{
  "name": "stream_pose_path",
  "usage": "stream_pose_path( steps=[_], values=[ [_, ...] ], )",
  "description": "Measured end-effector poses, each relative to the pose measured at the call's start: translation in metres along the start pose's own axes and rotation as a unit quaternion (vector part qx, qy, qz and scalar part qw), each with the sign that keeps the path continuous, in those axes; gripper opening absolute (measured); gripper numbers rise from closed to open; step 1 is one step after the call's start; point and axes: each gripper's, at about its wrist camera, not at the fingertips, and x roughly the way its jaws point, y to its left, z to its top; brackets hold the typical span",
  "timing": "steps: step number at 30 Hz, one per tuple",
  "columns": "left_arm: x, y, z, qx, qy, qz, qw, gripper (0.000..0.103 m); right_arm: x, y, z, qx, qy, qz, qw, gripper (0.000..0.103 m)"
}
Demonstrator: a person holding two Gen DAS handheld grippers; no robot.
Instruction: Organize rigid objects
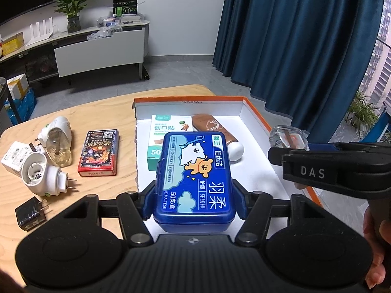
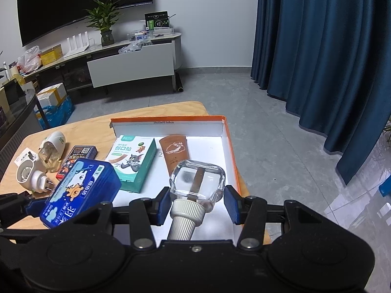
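We carry two things to the tray (image 1: 254,112): left tongs (image 1: 193,200) clamp the blue box (image 1: 195,175). Right tongs (image 2: 196,204) stand released around the bottle (image 2: 195,183); next, we lower both ahead.

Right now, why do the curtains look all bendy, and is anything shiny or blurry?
Left wrist view: the fisheye lens bows the blue curtain, and light glares on the floss box lid. Right wrist view: the glass bottle warps what lies behind it, and the window corner is smeary.
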Motion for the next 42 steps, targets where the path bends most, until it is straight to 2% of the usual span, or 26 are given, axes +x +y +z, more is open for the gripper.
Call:
stream_pose_path(
  steps=[25, 42],
  values=[
    [0.008, -0.002, 0.003, 0.001, 0.002, -0.003, 1.0, 0.062, 0.015, -0.001, 0.004, -0.003, 0.01, 0.003, 1.0, 0.058],
    [0.026, -0.006, 0.008, 0.009, 0.022, -0.005, 0.9997, 0.062, 0.029, -0.005, 0.012, -0.006, 0.019, 0.003, 1.0, 0.058]
  ],
)
